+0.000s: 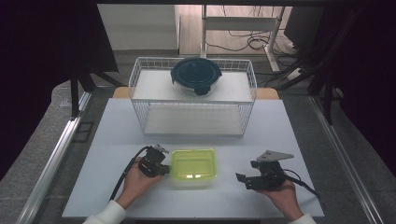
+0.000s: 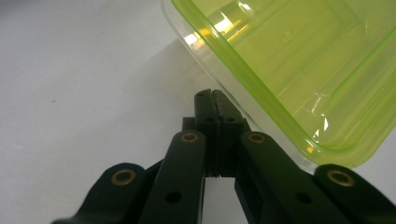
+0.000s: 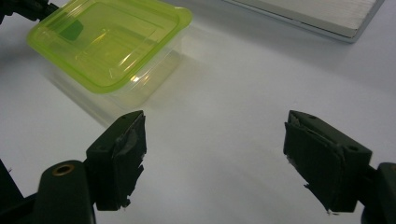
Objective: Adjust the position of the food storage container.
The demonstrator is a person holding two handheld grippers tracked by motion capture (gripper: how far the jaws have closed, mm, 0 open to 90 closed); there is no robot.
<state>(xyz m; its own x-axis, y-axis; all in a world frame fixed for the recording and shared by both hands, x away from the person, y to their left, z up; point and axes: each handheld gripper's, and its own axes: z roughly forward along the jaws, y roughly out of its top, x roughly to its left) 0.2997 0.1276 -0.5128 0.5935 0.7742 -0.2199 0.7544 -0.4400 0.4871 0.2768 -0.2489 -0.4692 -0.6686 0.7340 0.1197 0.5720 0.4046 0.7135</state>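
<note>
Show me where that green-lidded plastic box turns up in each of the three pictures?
High view: the green-lidded box sits low and centre on the white table, right beside the shut left tongs.
Left gripper view: it fills the upper right, just past the closed jaw tips.
Right gripper view: it lies at the upper left, well beyond the open right tongs.
Shared landmark: the white table.

Left tongs (image 1: 164, 169) closed; right tongs (image 1: 246, 179) spread wide.

White sleeves (image 1: 108, 213) cover both wrists. Each black gripper (image 1: 153, 163) trails a black cable (image 1: 122, 177), with brass-ringed holes (image 2: 189, 137) on the links. The right gripper (image 1: 246, 179) carries a grey three-cornered plate (image 1: 274, 155).
</note>
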